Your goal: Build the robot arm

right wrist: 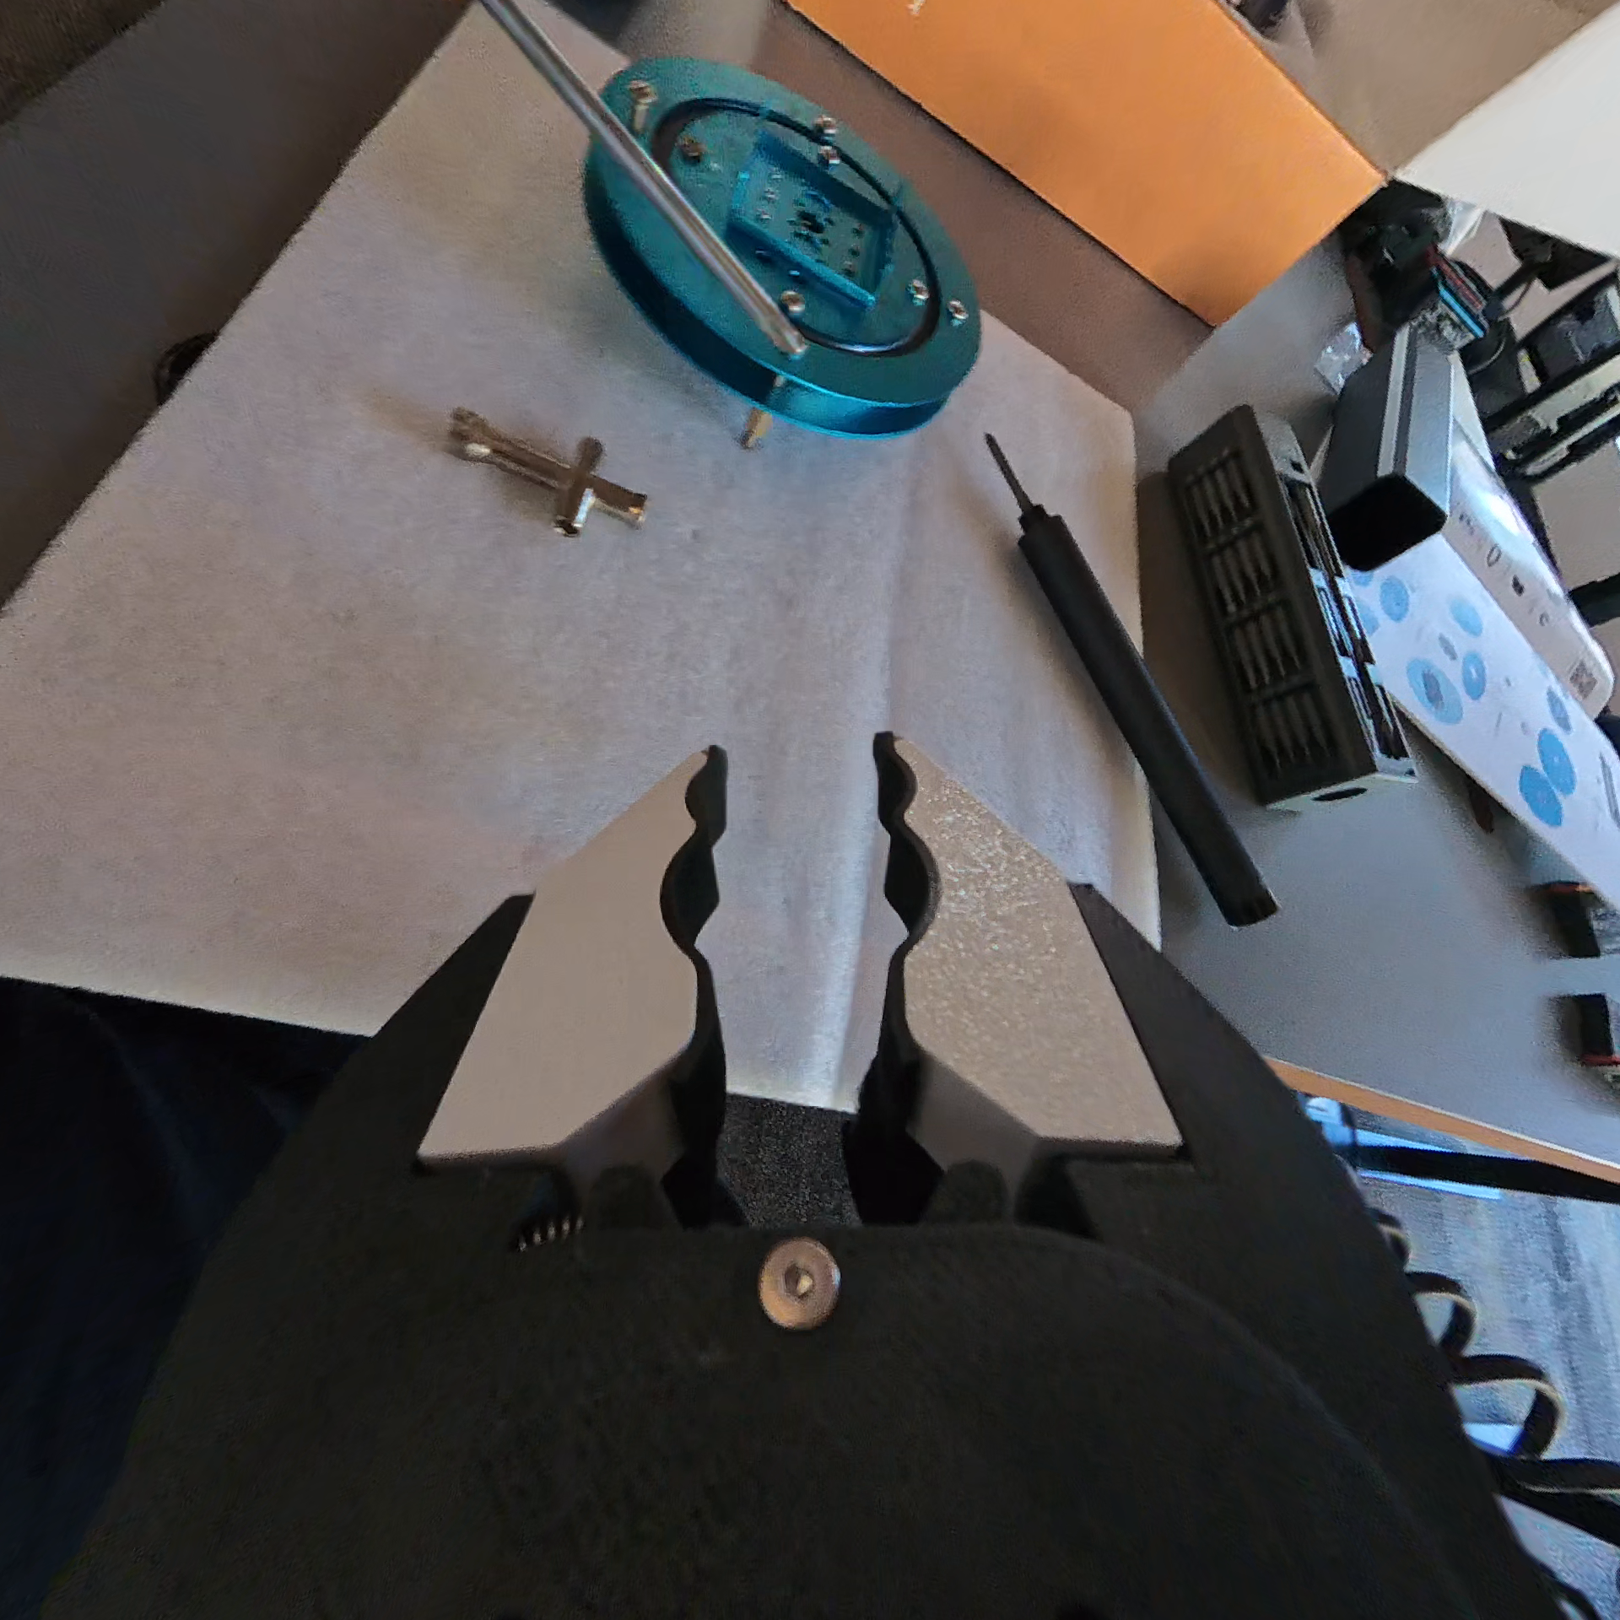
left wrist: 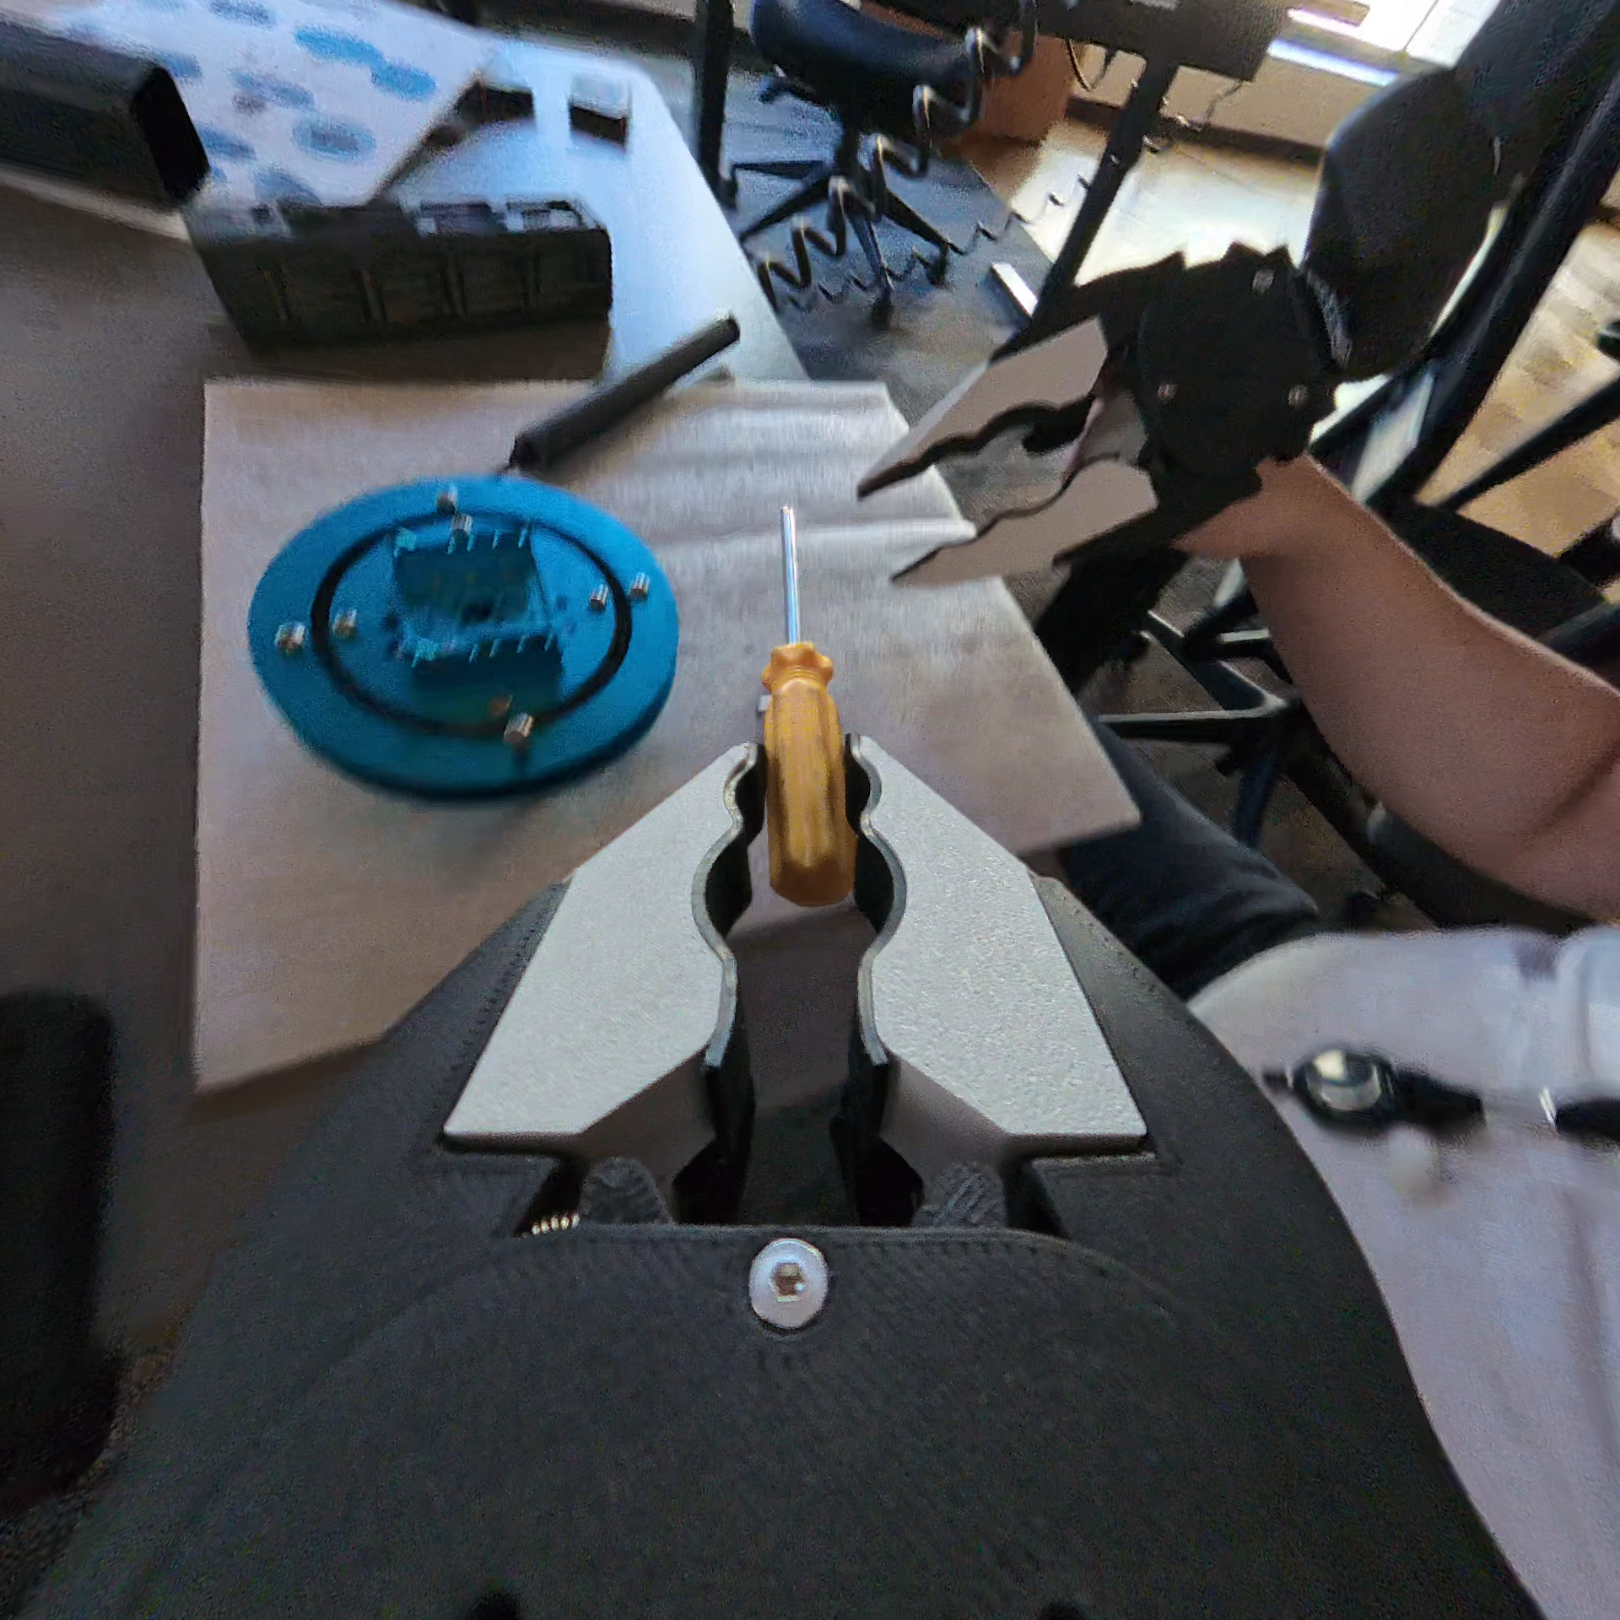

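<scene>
Yellow-handled screwdriver (left wrist: 805,780) clamped in left gripper (left wrist: 802,763) jaws, shaft pointing straight ahead, tip over blue disc (right wrist: 780,245) near white mat's (right wrist: 438,657) far edge. Right gripper (right wrist: 799,754) jaws parted, empty, above mat's near edge.

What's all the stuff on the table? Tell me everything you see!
Screwdriver: one, orange handle, steel shaft, held in left gripper, off the mat.
Round disc part: one, blue, studded with screws, on the mat.
White mat: one, covering the table.
Cross wrench: one, silver, on the mat.
Slim driver: one, black, mat's edge.
Bit case: one, black, beside the mat.
Cardboard box: one, orange-brown, behind the disc.
Left gripper: grips the screwdriver.
Right gripper: open, empty, above the mat.
</scene>
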The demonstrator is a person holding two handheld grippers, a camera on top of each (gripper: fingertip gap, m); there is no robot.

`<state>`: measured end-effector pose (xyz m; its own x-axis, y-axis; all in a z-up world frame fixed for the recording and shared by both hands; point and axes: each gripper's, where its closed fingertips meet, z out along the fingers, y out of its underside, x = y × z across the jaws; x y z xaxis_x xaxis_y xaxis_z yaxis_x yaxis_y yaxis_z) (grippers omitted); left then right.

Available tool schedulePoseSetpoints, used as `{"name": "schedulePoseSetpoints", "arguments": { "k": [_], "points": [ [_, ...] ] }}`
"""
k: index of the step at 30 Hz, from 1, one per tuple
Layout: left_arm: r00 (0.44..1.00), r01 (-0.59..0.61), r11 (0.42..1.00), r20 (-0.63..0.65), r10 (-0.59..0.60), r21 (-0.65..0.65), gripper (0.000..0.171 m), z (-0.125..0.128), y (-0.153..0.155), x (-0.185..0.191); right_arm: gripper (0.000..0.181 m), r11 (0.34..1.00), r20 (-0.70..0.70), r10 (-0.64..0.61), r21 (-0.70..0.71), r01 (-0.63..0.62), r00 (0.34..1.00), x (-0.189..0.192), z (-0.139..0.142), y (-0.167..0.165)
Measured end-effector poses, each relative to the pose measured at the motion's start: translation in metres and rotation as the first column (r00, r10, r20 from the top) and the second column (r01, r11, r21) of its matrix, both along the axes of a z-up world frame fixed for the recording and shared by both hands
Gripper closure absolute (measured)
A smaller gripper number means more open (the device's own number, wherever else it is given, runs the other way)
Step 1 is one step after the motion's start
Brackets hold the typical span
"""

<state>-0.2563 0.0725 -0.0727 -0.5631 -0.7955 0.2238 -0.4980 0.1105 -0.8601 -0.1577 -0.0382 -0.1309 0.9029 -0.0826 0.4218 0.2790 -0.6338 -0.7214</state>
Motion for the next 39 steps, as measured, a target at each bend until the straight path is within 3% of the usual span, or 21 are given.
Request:
{"name": "schedulePoseSetpoints", "arguments": {
  "k": [2,5,8,11,16,21,23,24,25,28,31,33,35,37,39],
  "points": [
    [0.997,-0.061,0.997,0.047,0.058,0.052,0.155,0.006,-0.027,0.023,0.147,0.999,-0.033,-0.041,0.03,0.042,0.999,0.017,0.004,-0.003],
    [0.989,-0.142,0.954,0.065,0.129,0.264,0.155,-0.014,-0.056,0.055,0.147,0.994,-0.038,-0.11,0.02,0.111,0.993,0.055,0.009,-0.018],
    [0.983,-0.18,0.879,0.06,0.172,0.442,0.154,-0.042,-0.07,0.074,0.145,0.999,-0.066,-0.036,0.003,0.036,0.997,0.084,0.015,-0.022],
    [0.977,-0.176,0.836,-0.012,0.213,0.519,0.154,-0.073,-0.077,0.08,0.145,0.995,-0.095,0.099,-0.019,-0.102,0.99,0.101,0.019,-0.007],
    [0.967,-0.217,0.8,0.014,0.253,0.56,0.154,-0.077,-0.078,0.083,0.142,0.95,-0.129,0.224,-0.19,-0.246,0.966,0.127,-0.005,0.021],
    [0.964,-0.233,0.851,-0.004,0.267,0.47,0.117,-0.064,-0.078,0.075,0.143,0.889,-0.269,0.254,-0.313,-0.334,0.929,0.131,-0.021,0.028],
    [0.966,-0.229,0.872,-0.005,0.257,0.434,0.116,-0.054,-0.075,0.065,0.15,0.875,-0.343,0.227,-0.339,-0.345,0.912,0.13,-0.022,0.026],
    [0.967,-0.232,0.874,0.004,0.255,0.426,0.116,-0.048,-0.07,0.06,0.165,0.87,-0.338,0.215,-0.361,-0.337,0.916,0.133,-0.021,0.025],
    [0.968,-0.236,0.875,0.018,0.252,0.423,0.117,-0.042,-0.063,0.056,0.166,0.856,-0.325,0.221,-0.387,-0.342,0.92,0.134,-0.021,0.023],
    [0.971,-0.233,0.879,0.058,0.23,0.417,0.118,-0.026,-0.04,0.046,0.166,0.854,-0.16,0.242,-0.433,-0.288,0.957,0.137,-0.014,0.024],
    [0.977,-0.213,0.894,0.11,0.184,0.395,0.122,-0.006,-0.009,0.048,0.166,0.891,0.188,0.286,-0.413,-0.188,0.94,0.134,0.016,0.032],
    [0.98,-0.173,0.919,0.154,0.126,0.354,0.125,0.01,0.012,0.059,0.166,0.916,0.476,0.294,-0.388,-0.101,0.829,0.132,0.045,0.035],
    [0.985,-0.044,0.964,0.173,-0.002,0.263,0.133,0.024,0.02,0.077,0.166,0.912,0.686,0.331,-0.408,-0.034,0.648,0.125,0.067,0.034],
    [0.972,0.125,0.972,0.173,-0.16,0.197,0.129,0.03,0.022,0.102,0.166,0.894,0.753,0.381,-0.447,-0.008,0.536,0.114,0.077,0.033],
    [0.932,0.298,0.936,0.153,-0.328,0.188,0.119,0.026,0.018,0.127,0.166,0.878,0.764,0.42,-0.478,-0.009,0.489,0.099,0.083,0.035]
  ]
}}
